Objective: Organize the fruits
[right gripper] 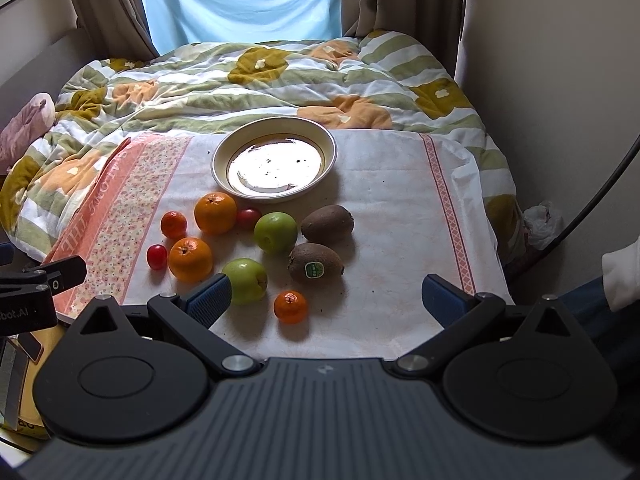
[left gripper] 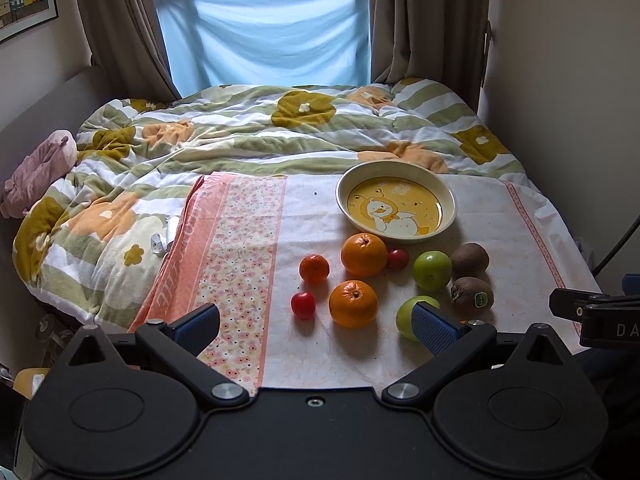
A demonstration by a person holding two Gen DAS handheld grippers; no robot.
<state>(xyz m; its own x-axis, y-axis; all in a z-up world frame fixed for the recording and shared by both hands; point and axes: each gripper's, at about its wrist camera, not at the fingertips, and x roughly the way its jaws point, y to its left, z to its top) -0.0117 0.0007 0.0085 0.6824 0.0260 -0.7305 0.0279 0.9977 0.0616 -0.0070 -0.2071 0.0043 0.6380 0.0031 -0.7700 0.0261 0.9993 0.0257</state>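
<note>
At the near edge of the cloth (right gripper: 380, 184), the right hand-held gripper (right gripper: 326, 298) is hovering with its blue-padded fingers (right gripper: 210, 300) spread wide and gripping nothing; the left hand-held gripper (left gripper: 316, 324) is likewise standing wide open and empty above the cloth's front edge. Just beyond the right unit, a small mandarin (right gripper: 291, 307) is lying between its fingers, with a green apple (right gripper: 246, 280) sitting beside the left finger and a stickered kiwi (right gripper: 316, 268) resting further out. Behind these, a second kiwi (right gripper: 328, 224), a second apple (right gripper: 276, 232), two oranges (right gripper: 190, 259) (right gripper: 215, 213), another mandarin (right gripper: 173, 224) and two tomatoes (right gripper: 157, 257) (right gripper: 249, 218) are lying clustered on the cloth. Beyond the cluster, the empty bowl (right gripper: 328, 142) is sitting near the far orange. Under the cloth, a flowered quilt (right gripper: 240, 76) is covering the bed.
</note>
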